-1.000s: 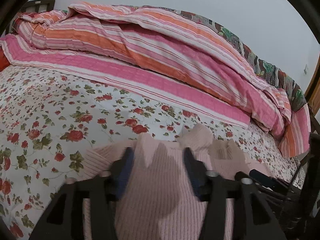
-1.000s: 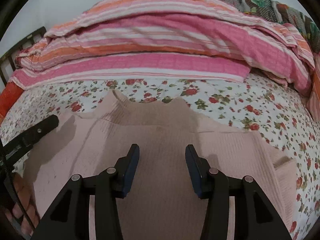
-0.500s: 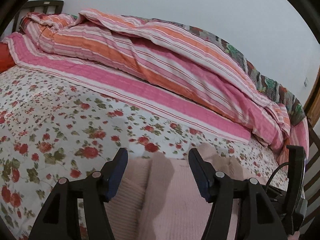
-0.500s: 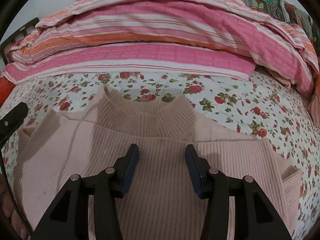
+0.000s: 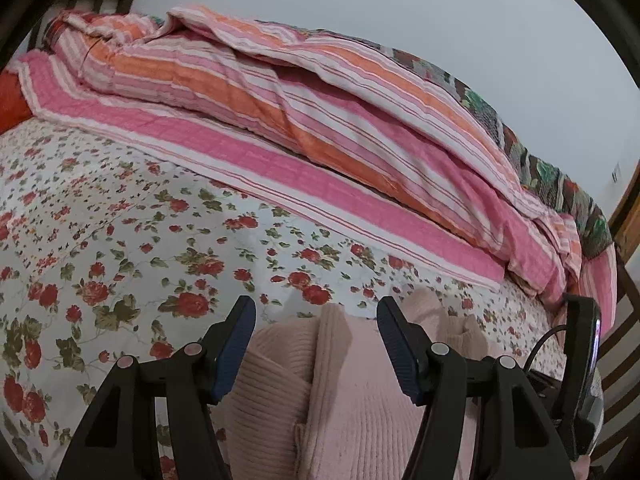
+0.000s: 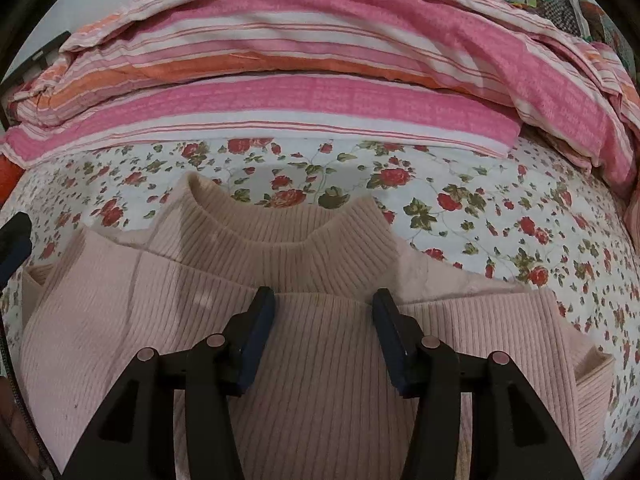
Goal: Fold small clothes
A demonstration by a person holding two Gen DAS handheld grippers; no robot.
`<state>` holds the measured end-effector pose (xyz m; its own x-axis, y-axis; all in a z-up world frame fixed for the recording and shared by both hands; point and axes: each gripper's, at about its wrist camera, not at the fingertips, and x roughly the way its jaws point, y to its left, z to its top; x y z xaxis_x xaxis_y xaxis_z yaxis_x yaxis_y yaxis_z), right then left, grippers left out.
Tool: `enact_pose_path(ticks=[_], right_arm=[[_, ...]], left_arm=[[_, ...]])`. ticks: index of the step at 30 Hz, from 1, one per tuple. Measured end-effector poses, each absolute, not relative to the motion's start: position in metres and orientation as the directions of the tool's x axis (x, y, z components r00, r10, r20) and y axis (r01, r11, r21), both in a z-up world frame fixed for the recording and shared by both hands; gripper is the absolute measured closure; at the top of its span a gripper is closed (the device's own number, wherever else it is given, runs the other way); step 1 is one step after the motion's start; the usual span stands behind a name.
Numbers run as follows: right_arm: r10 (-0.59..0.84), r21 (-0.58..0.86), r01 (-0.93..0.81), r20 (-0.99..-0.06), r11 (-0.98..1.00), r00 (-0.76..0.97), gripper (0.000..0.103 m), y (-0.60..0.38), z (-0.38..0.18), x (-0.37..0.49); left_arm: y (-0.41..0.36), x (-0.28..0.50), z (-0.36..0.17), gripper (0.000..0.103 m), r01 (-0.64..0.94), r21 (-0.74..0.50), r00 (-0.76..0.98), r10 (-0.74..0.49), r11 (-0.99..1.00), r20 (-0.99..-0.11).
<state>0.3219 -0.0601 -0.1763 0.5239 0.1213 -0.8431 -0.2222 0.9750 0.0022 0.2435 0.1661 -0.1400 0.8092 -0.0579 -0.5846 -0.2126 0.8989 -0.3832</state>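
A pale pink ribbed sweater lies on the floral bedsheet with its collar pointing away and its sleeves folded in. My right gripper hovers open over the chest just below the collar, with nothing pinched. In the left wrist view the sweater shows its left edge and a fold. My left gripper stands open above that edge, its pads clear of the knit. The right gripper's body shows at the right edge.
A pink, orange and white striped quilt is heaped along the far side of the bed. A patterned blanket lies behind it. A wooden bed frame rises at the right. Floral sheet spreads to the left.
The left gripper has drawn back to the sweater's left edge, so more sheet shows. The right gripper has come closer to the collar, and the sweater now lies flat.
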Motion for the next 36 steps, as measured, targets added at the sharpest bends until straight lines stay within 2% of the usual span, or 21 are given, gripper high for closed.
enact_pose_path(ticks=[9, 36], right_arm=[[0.113, -0.011, -0.221, -0.836, 0.975, 0.537, 0.054, -0.061, -0.167, 0.304], [0.096, -0.073, -0.247, -0.788, 0.966, 0.608, 0.054, -0.050, -0.151, 0.219]], left_arm=[[0.157, 0.235, -0.133, 0.042, -0.194, -0.324, 0.818, -0.030, 0.926, -0.575], [0.182, 0.203, -0.123, 0.042, -0.176, -0.354, 0.840, -0.047, 0.919, -0.540]])
